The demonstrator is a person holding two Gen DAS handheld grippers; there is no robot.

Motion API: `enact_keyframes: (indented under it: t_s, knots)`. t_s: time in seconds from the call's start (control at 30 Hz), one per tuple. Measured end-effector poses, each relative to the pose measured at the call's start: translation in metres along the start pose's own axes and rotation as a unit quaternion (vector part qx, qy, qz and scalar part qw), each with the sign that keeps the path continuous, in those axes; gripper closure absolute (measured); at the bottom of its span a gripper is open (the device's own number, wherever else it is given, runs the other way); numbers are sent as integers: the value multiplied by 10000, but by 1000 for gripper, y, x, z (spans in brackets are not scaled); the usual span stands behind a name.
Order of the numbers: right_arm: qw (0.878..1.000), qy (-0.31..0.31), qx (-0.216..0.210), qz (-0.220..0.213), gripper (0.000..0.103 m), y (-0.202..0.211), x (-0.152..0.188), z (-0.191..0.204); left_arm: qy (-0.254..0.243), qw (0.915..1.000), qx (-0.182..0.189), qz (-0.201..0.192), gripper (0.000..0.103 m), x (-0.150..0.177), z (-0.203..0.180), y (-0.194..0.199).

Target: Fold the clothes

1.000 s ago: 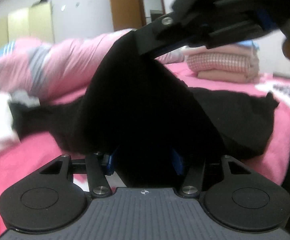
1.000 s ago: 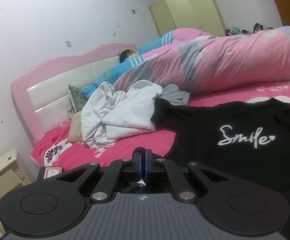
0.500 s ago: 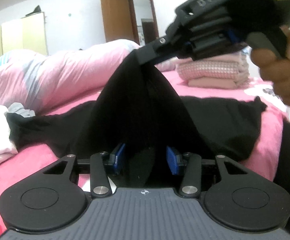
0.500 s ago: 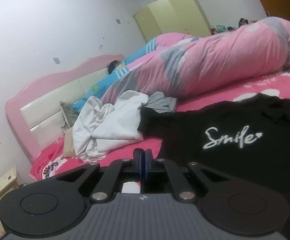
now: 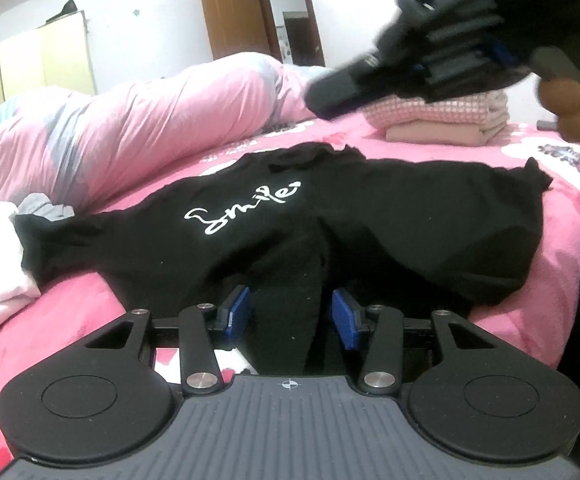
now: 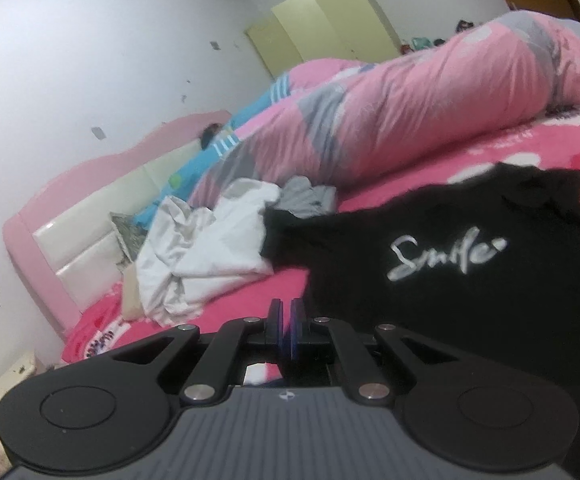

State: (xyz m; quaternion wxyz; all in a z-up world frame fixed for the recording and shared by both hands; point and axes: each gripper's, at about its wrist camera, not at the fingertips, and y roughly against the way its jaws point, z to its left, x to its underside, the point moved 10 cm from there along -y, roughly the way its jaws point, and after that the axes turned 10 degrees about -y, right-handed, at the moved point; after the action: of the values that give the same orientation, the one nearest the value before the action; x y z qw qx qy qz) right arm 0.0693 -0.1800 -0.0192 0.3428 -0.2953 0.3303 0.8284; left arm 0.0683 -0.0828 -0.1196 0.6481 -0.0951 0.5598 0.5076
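Pink floral bedding [image 5: 442, 148] covers the whole bed, and on it lies the black T-shirt [image 5: 390, 216], spread chest-up across the middle of the left wrist view with its white "Smile" lettering [image 5: 245, 210] just left of centre. Its near hem bunches into a dark fold that runs down between the blue pads [image 5: 238, 312] of the left gripper [image 5: 292, 316] at lower centre. Those pads have closed in a little within the past second and now stand apart with the cloth between them; whether they press on it I cannot tell.

Up in the upper right of that view hangs the right gripper [image 5: 322, 94], blurred, off the shirt, gripped by a hand [image 5: 574, 120] at the right edge. In its own camera the right gripper [image 6: 285, 330] has its two pads pressed together at lower centre, nothing between them, while the shirt fills the lower right of that frame, the lettering [image 6: 446, 254] right of centre.

Outward from the shirt, crumpled white clothes [image 6: 205, 256] and a grey garment [image 6: 308, 196] lie by its sleeve. Behind runs a rolled pink quilt [image 5: 137, 120], and a folded stack [image 5: 446, 120] sits at upper right. A pink headboard [image 6: 101, 208], yellow wardrobe [image 6: 322, 28] and brown door [image 5: 229, 8] line the walls.
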Motion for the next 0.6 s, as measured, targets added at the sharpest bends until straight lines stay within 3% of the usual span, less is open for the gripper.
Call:
enact_keyframes:
  t_s: [0.17,0.3,0.4,0.5,0.53,0.57,0.6]
  knots:
    - [9985,-164,476,228,94,-1,24,-22,-102,9999,5,51,58,-6,0,-7]
    - [9956,-348,795,357,68,-6,41,-40,-68,9999,9,74,83,-9,0,-7]
    - [9951,-466,743,455,67,-15,47,-45,109,9999,-78,80,96,-7,5,-2]
    - [9954,-399,641,593,71,-29,52,-43,349,9991,-229,70,102,-4,15,7]
    - [9951,-262,731,618,76,-34,54,-42,468,9985,-282,51,103,-2,19,12]
    - [9943,-116,859,621,91,-35,56,-41,582,9977,-339,27,103,-1,24,18]
    - [9932,30,986,623,98,-37,57,-40,695,9967,-411,-4,103,0,29,25]
